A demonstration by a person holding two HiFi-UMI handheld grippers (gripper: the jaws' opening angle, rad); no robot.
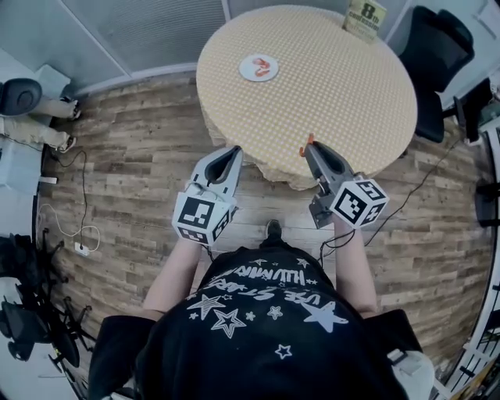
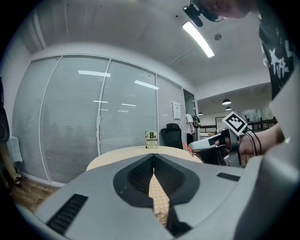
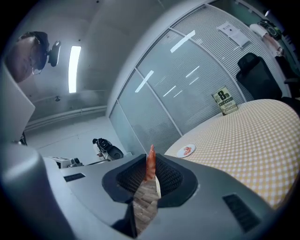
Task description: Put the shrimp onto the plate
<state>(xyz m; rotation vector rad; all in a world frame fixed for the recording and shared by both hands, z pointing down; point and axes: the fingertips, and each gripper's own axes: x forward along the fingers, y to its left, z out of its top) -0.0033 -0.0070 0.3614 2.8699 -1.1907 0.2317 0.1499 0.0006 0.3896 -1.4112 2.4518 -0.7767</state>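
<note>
An orange shrimp (image 3: 150,165) stands pinched between the jaws of my right gripper (image 1: 309,145), at the near edge of the round checked table (image 1: 336,86); the shrimp (image 1: 306,146) sticks out past the tips. A white plate (image 1: 258,68) lies on the far left part of the table with another shrimp (image 1: 266,65) on it, and the plate (image 3: 186,150) shows small in the right gripper view. My left gripper (image 1: 233,151) is shut and holds nothing, left of the right one, beside the table's near edge.
A yellow sign card (image 1: 365,19) stands at the table's far right edge. Black office chairs (image 1: 434,70) sit to the right of the table. Cables (image 1: 74,219) and dark gear lie on the wooden floor at the left. Glass partition walls (image 2: 93,117) run behind the table.
</note>
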